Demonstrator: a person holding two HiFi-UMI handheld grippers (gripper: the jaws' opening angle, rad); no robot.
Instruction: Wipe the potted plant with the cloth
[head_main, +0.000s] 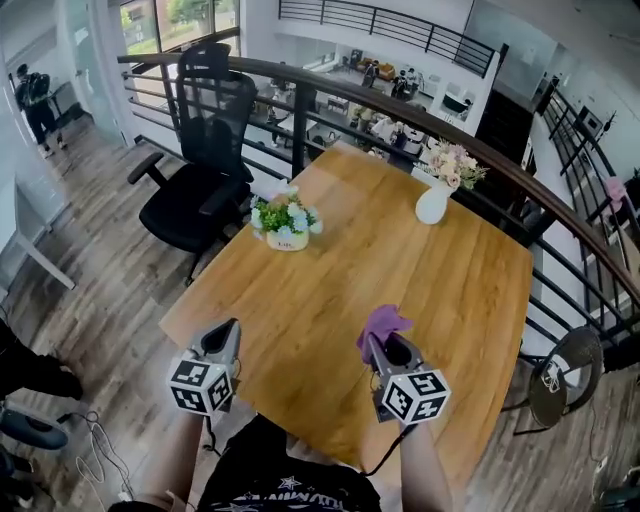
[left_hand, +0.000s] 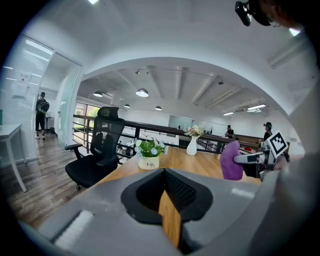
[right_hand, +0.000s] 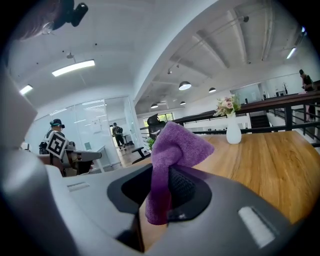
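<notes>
The potted plant (head_main: 286, 222), green leaves with pale flowers in a cream pot, stands on the wooden table (head_main: 400, 270) near its far left edge. My right gripper (head_main: 385, 347) is over the near part of the table, shut on a purple cloth (head_main: 384, 322) that sticks up from its jaws. In the right gripper view the cloth (right_hand: 172, 150) fills the space between the jaws and hides most of the plant. My left gripper (head_main: 224, 335) hovers at the table's near left corner, shut and holding nothing. The left gripper view shows the plant (left_hand: 149, 152) ahead and the cloth (left_hand: 231, 161) at the right.
A white vase of pink flowers (head_main: 435, 200) stands at the table's far side. A black office chair (head_main: 200, 170) sits left of the table, close to the plant. A curved railing (head_main: 400, 110) runs behind the table. A round stool (head_main: 565, 378) stands at the right.
</notes>
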